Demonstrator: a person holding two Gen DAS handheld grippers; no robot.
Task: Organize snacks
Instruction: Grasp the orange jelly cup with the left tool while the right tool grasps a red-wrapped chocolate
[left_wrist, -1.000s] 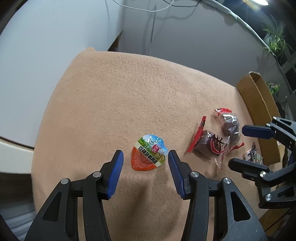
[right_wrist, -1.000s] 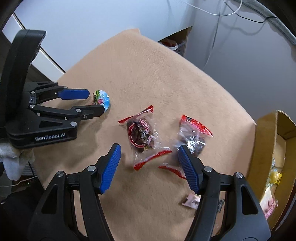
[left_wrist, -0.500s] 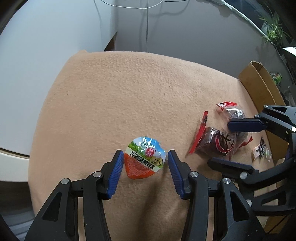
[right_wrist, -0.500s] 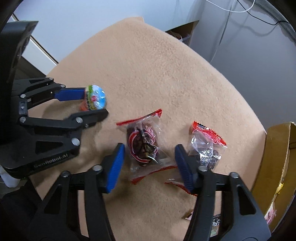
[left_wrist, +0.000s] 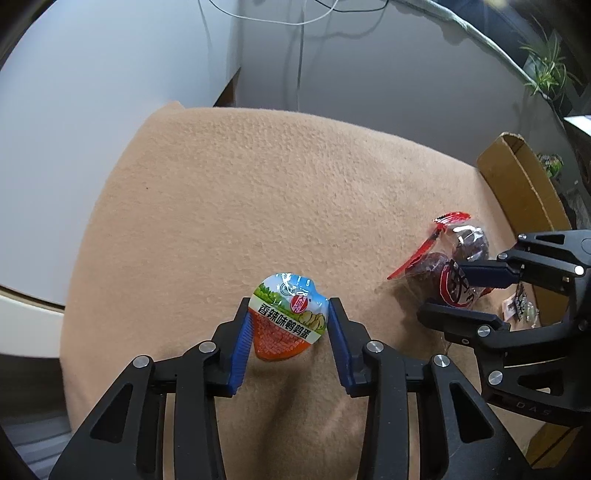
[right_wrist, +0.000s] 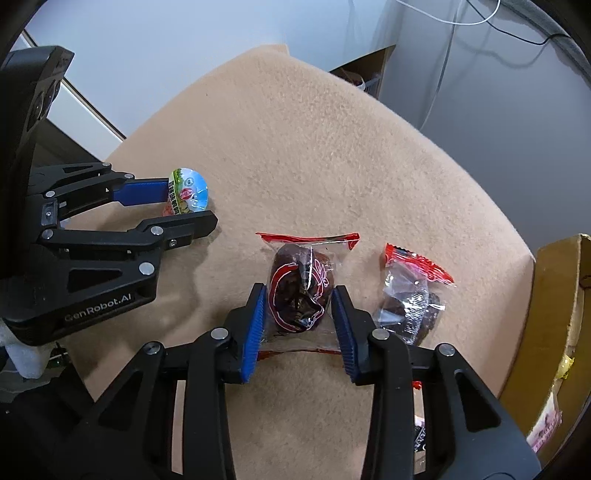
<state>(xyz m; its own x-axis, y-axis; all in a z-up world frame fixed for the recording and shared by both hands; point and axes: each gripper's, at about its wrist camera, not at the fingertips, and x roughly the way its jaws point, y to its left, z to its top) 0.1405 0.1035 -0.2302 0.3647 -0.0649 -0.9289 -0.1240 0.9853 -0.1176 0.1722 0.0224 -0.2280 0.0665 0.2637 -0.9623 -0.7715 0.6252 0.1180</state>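
Tan fleece cloth (left_wrist: 258, 192) over table, grey wall behind; cardboard box (left_wrist: 524, 184) at 2 o'clock. Left gripper (left_wrist: 288, 325) closing, pinching snack cup (left_wrist: 288, 317), point toward 6. Right gripper (right_wrist: 297, 314) closing, pinching date packet (right_wrist: 301, 291), long axis 12–6.

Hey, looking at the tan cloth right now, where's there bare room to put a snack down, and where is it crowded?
The far half of the tan cloth is bare, from the foil-lidded cup to the wall edge. Crowded: the near right by the cardboard box, where the left tool closes around the cup and the right tool closes around the dark wrapped snack, beside a second wrapped snack.
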